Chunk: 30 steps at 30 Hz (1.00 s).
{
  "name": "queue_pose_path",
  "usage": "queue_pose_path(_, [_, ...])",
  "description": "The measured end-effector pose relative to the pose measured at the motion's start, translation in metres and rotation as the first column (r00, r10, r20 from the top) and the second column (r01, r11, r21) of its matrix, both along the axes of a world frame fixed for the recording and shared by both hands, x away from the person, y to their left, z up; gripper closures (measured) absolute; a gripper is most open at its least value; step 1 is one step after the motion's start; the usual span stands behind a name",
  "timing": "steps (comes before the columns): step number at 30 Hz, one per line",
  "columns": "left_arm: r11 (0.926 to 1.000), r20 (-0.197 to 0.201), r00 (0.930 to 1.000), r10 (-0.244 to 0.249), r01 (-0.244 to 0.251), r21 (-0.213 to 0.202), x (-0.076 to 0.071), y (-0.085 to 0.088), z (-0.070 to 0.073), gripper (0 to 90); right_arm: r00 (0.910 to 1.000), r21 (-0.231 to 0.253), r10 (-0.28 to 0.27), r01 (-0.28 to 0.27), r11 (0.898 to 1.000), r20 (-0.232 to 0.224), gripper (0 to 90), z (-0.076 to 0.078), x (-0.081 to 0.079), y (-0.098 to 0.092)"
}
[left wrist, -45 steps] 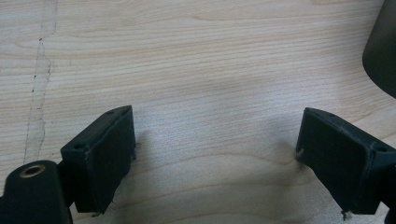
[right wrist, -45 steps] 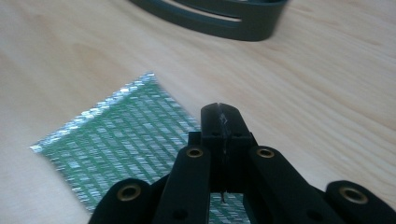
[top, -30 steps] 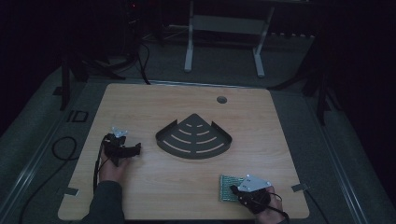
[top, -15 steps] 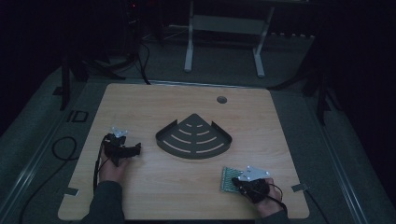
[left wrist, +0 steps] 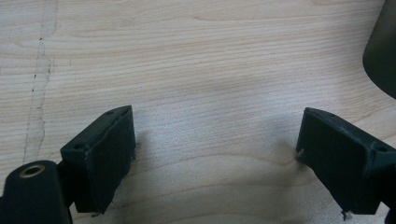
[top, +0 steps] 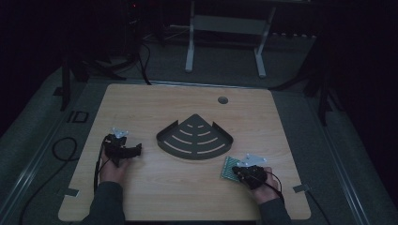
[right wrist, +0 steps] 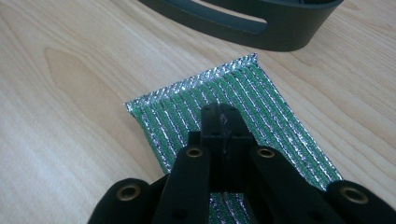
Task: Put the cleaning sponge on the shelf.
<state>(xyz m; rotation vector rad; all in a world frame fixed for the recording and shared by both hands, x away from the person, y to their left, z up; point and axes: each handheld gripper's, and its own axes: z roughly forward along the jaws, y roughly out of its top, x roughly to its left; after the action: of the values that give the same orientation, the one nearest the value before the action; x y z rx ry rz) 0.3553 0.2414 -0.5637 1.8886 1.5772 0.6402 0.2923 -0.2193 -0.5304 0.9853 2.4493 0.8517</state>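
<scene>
A pale wooden surface [top: 155, 197] carries a dark fan-shaped tray [top: 195, 139] at its centre, its corner pointing toward twelve o'clock and its curved wall toward six. At five o'clock of the tray, just beside it, lies a green and silver striped cloth [right wrist: 219, 100], its long axis running toward the tray. The right tool [right wrist: 223, 117], jaws together, sits over the cloth; whether it pinches the cloth cannot be told. At nine o'clock, the left tool [left wrist: 215, 154] rests with jaws wide apart over bare wood.

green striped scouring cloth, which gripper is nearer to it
Right. The right gripper is directly on the green striped cloth, its fingers closed together over it. The left gripper sits across the table, beyond the dark corner shelf, with open fingers over bare wood.
</scene>
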Motion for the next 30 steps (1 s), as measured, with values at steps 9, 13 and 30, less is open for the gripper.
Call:
queue_pose_path(9, [1.0, 0.0, 1.0, 0.0, 0.0, 0.0, 0.0, 0.0, 0.0, 12.1, 0.9998, -0.002, 0.017, -0.017, 1.0, 0.001, 87.6, 0.0, 0.006, 0.008])
queue_pose_path(13, [1.0, 0.0, 1.0, 0.0, 0.0, 0.0, 0.0, 0.0, 0.0, 12.1, 0.9994, -0.002, 0.032, -0.032, 0.999, -0.008, 87.7, 0.0, 0.008, 0.011])
queue_pose_path(30, [1.0, 0.0, 1.0, 0.001, -0.001, 0.0, 0.0, 0.0, 0.0, 12.0, 0.9999, -0.027, 0.017, -0.017, 0.999, 0.003, 76.3, 0.02, 0.033, -0.003])
